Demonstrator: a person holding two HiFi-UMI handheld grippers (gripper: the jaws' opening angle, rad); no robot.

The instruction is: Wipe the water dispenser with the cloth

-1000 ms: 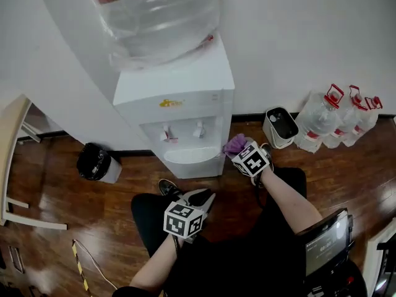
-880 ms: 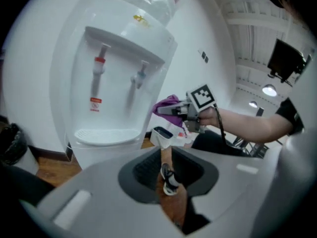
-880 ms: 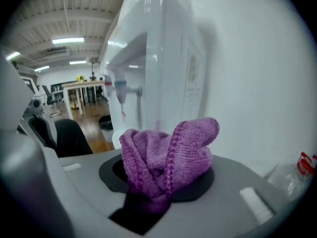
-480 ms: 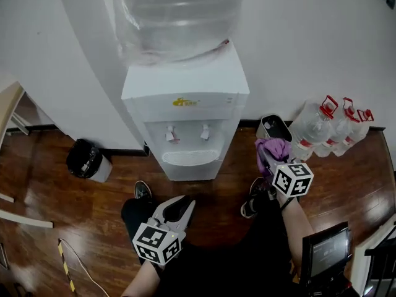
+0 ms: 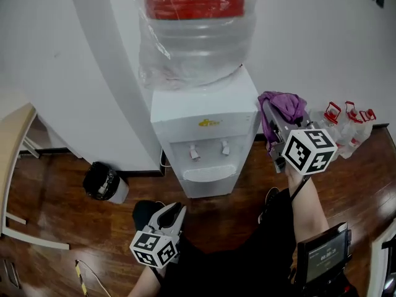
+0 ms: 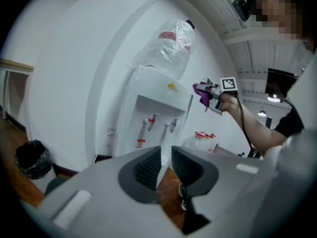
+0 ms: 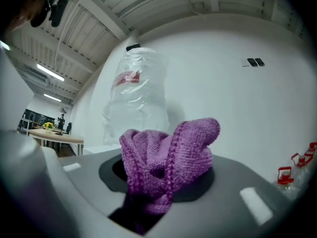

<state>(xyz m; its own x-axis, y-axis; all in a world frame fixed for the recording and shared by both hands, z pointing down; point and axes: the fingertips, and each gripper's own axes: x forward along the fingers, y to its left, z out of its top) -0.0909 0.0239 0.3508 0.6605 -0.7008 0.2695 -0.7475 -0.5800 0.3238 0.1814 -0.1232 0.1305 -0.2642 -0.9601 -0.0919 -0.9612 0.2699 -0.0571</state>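
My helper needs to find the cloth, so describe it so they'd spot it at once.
Find the white water dispenser against the wall. Level with its top, on its right, is the right hand-held gripper, with the cloth bunched in its jaws. It is the only purple thing there, next to the white cabinet and the clear bottles.

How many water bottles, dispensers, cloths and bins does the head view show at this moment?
Water bottles: 4 (mounted bottle; floor bottles)
Water dispenser: 1
Purple cloth: 1
Black bin: 1
Total: 7
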